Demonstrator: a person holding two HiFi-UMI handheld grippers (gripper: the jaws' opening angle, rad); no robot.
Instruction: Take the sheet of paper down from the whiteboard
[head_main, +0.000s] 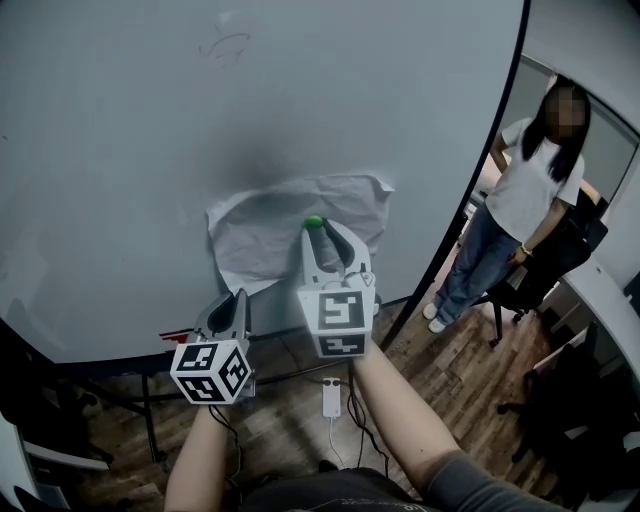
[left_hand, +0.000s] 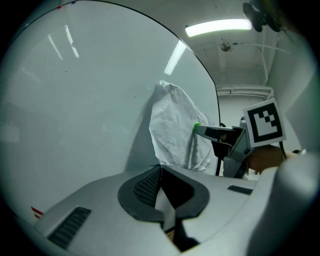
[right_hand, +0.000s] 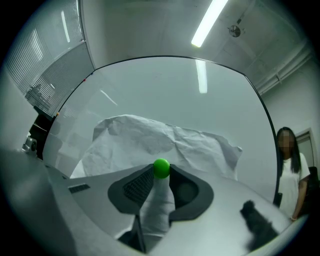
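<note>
The right gripper's jaws stand apart around a small round green magnet at their tips; a firm pinch cannot be made out. The magnet sits on a crumpled white sheet of paper low on the large pale grey whiteboard. The left gripper is closed on the sheet's lower left corner.

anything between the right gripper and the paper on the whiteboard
Yes: a green magnet sits between the jaw tips of the right gripper, against the paper, apparently pinning it to the whiteboard. Nothing else visible stands in the way.
</note>
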